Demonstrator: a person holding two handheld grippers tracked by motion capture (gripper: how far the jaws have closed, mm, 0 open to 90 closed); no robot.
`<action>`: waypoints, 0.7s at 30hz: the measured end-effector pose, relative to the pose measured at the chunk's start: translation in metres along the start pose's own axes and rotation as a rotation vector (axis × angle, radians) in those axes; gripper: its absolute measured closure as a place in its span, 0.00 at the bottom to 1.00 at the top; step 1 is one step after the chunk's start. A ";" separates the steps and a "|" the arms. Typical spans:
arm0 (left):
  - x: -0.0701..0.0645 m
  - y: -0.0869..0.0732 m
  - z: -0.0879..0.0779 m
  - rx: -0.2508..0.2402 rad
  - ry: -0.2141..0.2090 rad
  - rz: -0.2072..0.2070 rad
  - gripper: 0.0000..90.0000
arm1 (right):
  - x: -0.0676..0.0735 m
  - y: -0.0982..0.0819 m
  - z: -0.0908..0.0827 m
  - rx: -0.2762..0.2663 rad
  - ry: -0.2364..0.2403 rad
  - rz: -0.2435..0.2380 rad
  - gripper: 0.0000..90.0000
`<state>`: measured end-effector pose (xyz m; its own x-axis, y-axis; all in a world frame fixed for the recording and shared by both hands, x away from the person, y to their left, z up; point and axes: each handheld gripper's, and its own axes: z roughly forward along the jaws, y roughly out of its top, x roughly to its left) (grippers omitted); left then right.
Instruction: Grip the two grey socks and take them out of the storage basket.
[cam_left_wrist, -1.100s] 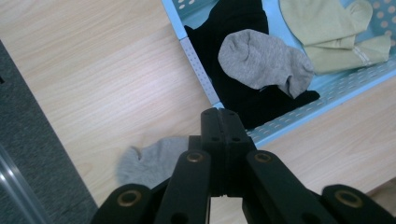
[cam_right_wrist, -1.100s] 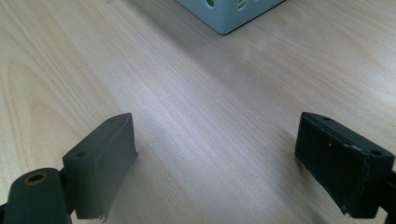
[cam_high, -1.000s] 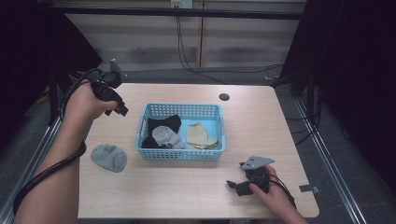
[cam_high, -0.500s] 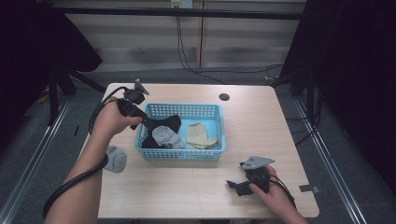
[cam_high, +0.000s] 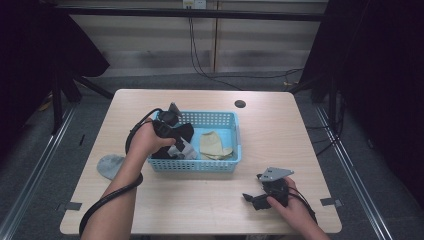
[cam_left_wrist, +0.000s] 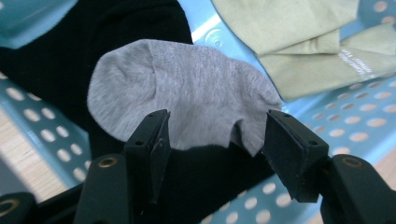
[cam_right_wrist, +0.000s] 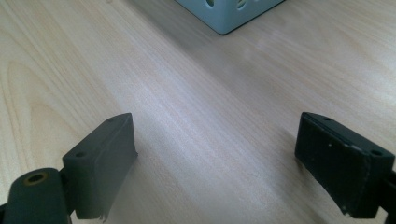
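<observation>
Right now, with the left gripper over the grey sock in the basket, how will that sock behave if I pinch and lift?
The grey sock looks like thin, soft knit, so it will probably droop from the left gripper. It likely weighs little. It lies on a black sock, which might drag along if the open jaws pinch too deep.

Both grippers' jaws apart

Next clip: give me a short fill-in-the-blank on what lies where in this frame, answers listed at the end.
1. The left gripper reaches into the basket, whose colour is ____.
2. Between its open jaws lies the edge of a ____ sock on top of a black sock.
3. The right gripper stands open over the bare wooden ____.
4. A second grey sock lies on the table, ____ the basket.

Missing words: blue; grey; table; outside
</observation>
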<state>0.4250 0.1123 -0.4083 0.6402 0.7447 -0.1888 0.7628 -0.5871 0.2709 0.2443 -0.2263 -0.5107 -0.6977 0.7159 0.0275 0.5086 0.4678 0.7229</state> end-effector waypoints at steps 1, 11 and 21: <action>-0.001 0.001 0.005 0.006 0.000 0.001 0.45 | 0.000 0.000 0.000 0.000 0.000 0.000 0.13; -0.002 0.002 0.030 0.056 -0.002 -0.002 0.47 | 0.000 0.000 0.000 -0.001 0.000 -0.003 0.13; 0.005 -0.002 0.039 0.113 0.013 -0.006 0.77 | 0.000 0.000 0.000 0.000 -0.001 -0.002 0.13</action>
<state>0.4303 0.1048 -0.4467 0.6347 0.7520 -0.1780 0.7727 -0.6139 0.1616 0.2444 -0.2263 -0.5107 -0.6983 0.7154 0.0253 0.5073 0.4696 0.7226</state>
